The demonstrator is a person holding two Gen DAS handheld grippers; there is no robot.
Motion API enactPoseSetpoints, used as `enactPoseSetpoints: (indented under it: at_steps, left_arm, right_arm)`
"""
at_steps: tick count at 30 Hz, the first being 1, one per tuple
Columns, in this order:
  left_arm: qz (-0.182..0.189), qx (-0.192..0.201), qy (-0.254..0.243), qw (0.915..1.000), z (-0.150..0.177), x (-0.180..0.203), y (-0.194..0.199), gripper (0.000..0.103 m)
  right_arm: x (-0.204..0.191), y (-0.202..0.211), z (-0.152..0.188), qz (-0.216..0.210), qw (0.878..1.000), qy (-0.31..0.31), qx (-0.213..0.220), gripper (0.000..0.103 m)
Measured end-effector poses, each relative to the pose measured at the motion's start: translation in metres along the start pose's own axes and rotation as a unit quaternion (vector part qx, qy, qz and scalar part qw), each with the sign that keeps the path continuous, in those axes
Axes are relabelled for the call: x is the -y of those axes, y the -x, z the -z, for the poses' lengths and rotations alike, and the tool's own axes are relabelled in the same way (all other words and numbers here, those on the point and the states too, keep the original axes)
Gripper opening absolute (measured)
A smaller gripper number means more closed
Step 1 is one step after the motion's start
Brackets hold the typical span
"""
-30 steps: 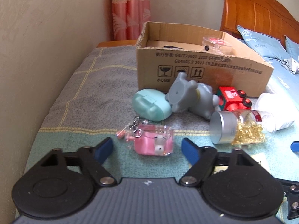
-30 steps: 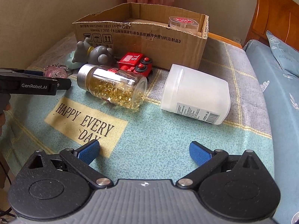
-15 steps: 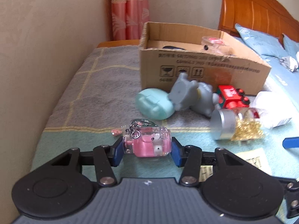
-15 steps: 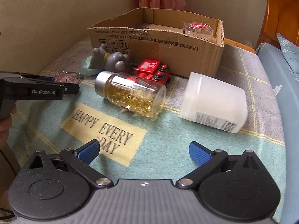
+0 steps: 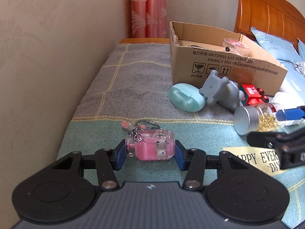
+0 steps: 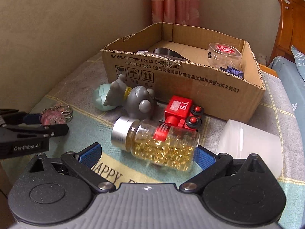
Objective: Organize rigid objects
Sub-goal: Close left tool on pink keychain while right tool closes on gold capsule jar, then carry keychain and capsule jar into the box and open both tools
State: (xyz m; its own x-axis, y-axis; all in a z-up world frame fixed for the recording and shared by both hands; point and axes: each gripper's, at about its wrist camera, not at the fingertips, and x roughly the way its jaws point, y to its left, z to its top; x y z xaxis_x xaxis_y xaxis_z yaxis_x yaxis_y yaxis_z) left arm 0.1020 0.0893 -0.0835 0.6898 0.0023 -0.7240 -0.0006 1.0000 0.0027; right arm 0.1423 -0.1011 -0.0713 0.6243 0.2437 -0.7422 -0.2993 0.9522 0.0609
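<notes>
While the left gripper [image 5: 149, 153] clamps its blue pads against both ends of a pink keychain [image 5: 150, 147], the charm sits crosswise between the fingers with its metal rings [image 5: 142, 126] trailing off the far side over the green bedspread [image 5: 106, 131]. Its jaws have just been closing, and the pads now press on the charm. The right gripper [image 6: 146, 155] stands wide apart around a glass bottle of yellow capsules [image 6: 158, 144] that lies on its side, silver cap pointing left; the left pad is clear of the bottle, while the right pad sits just beside its base, and I cannot tell whether it touches. Beyond the bottle lie a red toy train [image 6: 181, 112], a grey toy figure [image 6: 131, 99] tipped over, and a mint-green case [image 6: 100, 98] touching the figure. A frosted white container [image 6: 247, 145] lies on its side to the right of the bottle. Behind these things stands an open cardboard box [image 6: 190, 87], which already holds a clear round tub with a red lid [image 6: 225, 54], a small dark blue item [image 6: 231, 71] and a dark object too hidden to name. Printed words reading "HAPPY EVERY DAY" [image 5: 255, 158] show on a yellow patch of the bedspread beneath the right gripper. A beige wall [image 5: 47, 57] runs along the left, with a pink curtain [image 5: 148, 9] in the corner and a wooden headboard [image 5: 266, 13] on the right.
</notes>
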Motion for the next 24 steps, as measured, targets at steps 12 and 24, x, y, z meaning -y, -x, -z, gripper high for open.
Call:
enactPoseSetpoints:
  at_steps: [12, 24]
  left_arm:
    - [0.008, -0.001, -0.007, 0.9999, -0.003, -0.001, -0.004, 0.05]
    - [0.021, -0.013, -0.024, 0.9994, -0.011, -0.003, -0.009, 0.05]
  right_arm:
    - [-0.013, -0.019, -0.008, 0.048, 0.999, -0.012, -0.01, 0.103]
    - [-0.016, -0.003, 0.003, 0.041, 0.999, 0.031, -0.011, 0.1]
